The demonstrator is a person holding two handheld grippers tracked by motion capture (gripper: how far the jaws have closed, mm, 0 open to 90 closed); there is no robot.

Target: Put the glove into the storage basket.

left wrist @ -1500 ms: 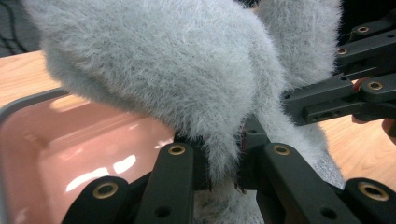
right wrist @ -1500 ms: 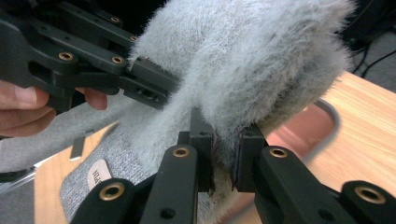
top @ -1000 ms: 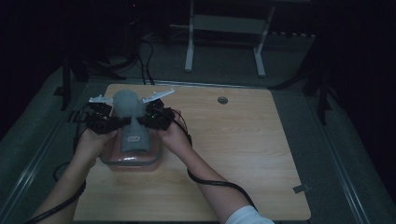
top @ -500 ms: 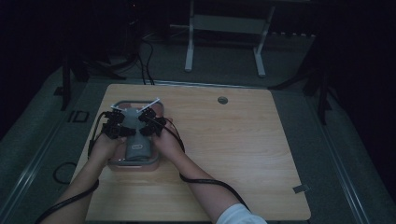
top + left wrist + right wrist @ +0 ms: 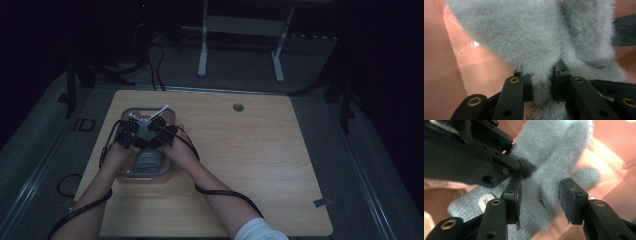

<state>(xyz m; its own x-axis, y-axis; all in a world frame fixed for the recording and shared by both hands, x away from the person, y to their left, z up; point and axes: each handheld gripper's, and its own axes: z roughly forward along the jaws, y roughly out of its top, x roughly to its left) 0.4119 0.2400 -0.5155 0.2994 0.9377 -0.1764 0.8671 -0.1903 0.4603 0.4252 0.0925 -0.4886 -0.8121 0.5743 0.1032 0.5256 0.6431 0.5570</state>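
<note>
The grey fuzzy garment (image 5: 146, 150) lies in the clear container (image 5: 165, 172) at the table's (image 5: 260, 165) left, long axis running toward and away from you. Your left gripper (image 5: 544, 86) pinches a fold of it tight. Your right gripper (image 5: 539, 198) straddles the fabric, jaws moderately apart.

Looking like a dim lab or recording studio, not a home. A lone wooden counter (image 5: 240, 165) with a cable grommet hole (image 5: 238, 107) is sitting on grey carpeted floor (image 5: 350, 150). White metal stand legs (image 5: 202, 50) are standing behind it, black cables (image 5: 155, 65) are trailing across the floor, and dark surroundings are closing in all round.
</note>
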